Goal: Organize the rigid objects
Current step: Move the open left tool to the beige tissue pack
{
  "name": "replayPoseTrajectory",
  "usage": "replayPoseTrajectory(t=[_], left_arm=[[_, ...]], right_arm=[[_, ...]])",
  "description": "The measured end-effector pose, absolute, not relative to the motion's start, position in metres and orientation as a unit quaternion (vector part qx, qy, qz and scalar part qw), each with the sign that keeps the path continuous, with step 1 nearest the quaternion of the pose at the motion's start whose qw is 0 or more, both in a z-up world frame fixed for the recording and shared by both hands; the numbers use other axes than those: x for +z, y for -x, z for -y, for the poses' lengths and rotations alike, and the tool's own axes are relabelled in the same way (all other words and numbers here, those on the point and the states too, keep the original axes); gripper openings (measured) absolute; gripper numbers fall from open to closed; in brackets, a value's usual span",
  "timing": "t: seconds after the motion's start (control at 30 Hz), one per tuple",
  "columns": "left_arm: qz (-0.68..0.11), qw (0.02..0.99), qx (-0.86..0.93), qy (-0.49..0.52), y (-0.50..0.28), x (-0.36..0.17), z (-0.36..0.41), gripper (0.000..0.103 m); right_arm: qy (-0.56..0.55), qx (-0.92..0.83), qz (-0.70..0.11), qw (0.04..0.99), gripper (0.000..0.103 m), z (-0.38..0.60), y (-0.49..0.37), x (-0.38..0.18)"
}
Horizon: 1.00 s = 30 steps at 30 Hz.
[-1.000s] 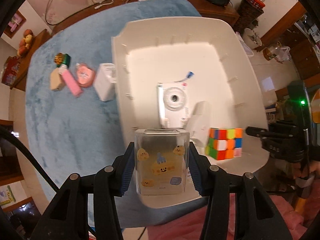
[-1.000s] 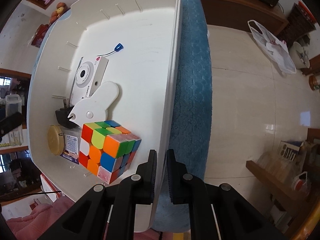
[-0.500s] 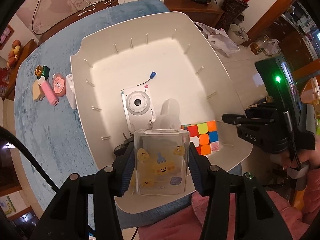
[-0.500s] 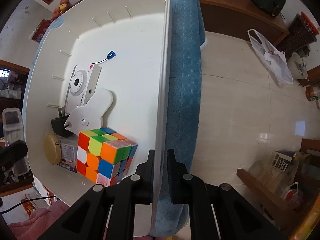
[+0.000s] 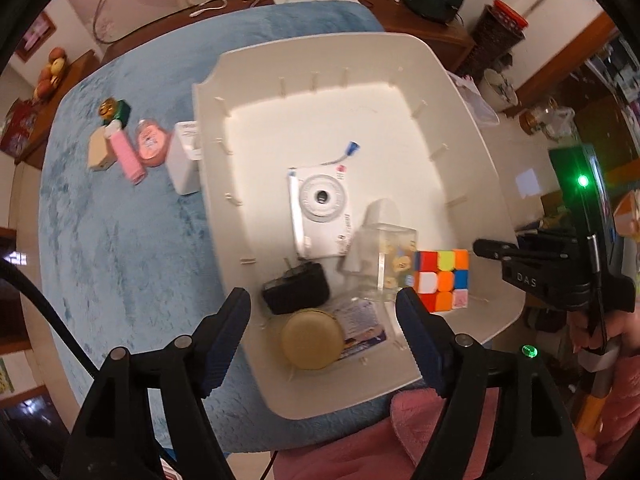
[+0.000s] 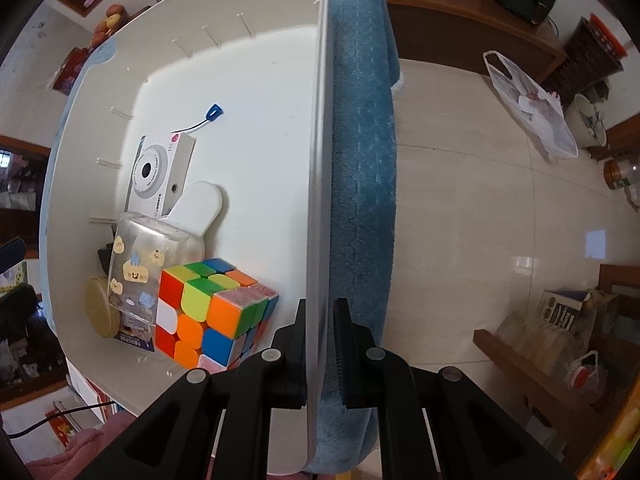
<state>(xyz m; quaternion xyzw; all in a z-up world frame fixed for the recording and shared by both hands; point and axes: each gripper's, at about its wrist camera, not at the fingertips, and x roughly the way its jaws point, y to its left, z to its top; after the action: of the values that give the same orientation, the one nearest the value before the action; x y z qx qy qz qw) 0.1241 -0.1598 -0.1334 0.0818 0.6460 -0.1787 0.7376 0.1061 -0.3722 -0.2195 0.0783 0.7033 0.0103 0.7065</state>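
On the blue-covered bench (image 5: 120,248), the clear box (image 5: 390,260) now lies dropped in the white bin (image 5: 460,92) beside the cube (image 5: 440,278), left tool (image 5: 322,320) opening empty, right tool (image 6: 320,320) clamped on the bin rim.

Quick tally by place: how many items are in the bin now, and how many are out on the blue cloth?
In bin: 7 (camera, cube, clear box, white flat piece, black adapter, tan disc, leaflet)
On cloth: 5 (white box, pink round tin, pink stick, beige block, green-gold item)
Total: 12
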Motion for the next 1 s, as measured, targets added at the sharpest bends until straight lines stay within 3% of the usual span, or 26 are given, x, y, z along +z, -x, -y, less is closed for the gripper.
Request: replayPoseTrajectory(t=[0.43, 1.0], left_arm=[[-0.598, 0.781, -0.139, -0.115, -0.162, -0.120, 0.088, 0.078], [-0.618, 0.780, -0.093, -0.034, -0.278, -0.147, -0.024, 0.078]], right_arm=[[-0.117, -0.060, -0.707, 0.695, 0.010, 0.378, -0.109, -0.222], [-0.173, -0.158, -0.694, 0.680, 0.012, 0.380, -0.116, -0.219]])
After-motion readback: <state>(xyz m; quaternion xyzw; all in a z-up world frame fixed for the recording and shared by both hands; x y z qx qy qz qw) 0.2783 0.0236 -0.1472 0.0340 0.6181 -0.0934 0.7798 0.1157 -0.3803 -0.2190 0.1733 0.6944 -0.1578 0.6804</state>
